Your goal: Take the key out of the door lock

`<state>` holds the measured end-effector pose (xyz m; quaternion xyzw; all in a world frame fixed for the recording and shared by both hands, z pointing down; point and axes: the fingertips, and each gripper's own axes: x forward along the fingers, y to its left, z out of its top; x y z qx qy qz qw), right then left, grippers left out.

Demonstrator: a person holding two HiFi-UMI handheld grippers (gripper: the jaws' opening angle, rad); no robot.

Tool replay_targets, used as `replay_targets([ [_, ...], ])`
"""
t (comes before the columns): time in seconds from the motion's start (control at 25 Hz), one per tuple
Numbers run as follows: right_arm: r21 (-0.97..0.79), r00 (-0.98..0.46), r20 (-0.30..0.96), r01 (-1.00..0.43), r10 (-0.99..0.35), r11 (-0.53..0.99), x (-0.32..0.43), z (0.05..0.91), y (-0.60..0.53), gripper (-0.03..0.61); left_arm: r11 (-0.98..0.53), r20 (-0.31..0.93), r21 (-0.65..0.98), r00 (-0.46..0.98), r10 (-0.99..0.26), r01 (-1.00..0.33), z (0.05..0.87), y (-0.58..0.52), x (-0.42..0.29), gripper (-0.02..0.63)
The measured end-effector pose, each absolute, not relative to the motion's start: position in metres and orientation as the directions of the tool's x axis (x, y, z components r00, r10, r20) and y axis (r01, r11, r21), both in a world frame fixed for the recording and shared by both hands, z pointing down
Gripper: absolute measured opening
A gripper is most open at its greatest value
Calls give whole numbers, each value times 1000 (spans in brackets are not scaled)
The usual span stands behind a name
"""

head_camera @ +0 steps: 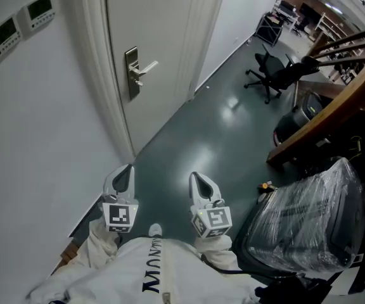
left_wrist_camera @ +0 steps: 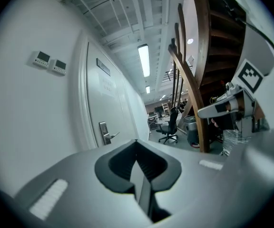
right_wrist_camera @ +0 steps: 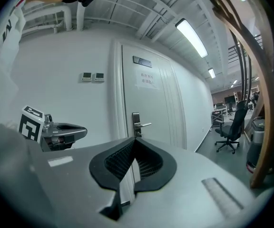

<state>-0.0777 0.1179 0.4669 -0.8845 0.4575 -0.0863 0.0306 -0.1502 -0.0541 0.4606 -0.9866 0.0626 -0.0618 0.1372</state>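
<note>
Head view: left gripper (head_camera: 128, 170) and right gripper (head_camera: 195, 177) sit side by side at lower centre, both clenched, with nothing between the jaws. The door (head_camera: 157, 24) stands at upper centre, well apart from them. Its lock plate (head_camera: 132, 75) and handle (head_camera: 146, 69) are visible. The key is too small to make out.

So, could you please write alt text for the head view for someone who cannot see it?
The grey left gripper and right gripper, both shut and empty, are held out over a dark green floor, short of a white door with a silver lever handle. A black office chair stands further off; no key can be made out.
</note>
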Motion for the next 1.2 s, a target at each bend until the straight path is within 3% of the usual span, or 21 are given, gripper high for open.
replay_targets([
  [0.76,-88,592,146,-790,-792,-607,-36,464,83,0,-966,94,-242,989,-115,-89,469,-93,-103,0],
  [1.2,-133,575,134,-797,-807,-589,44,478,67,0,-955,121,-277,982,-148,-109,477,-108,-33,0],
])
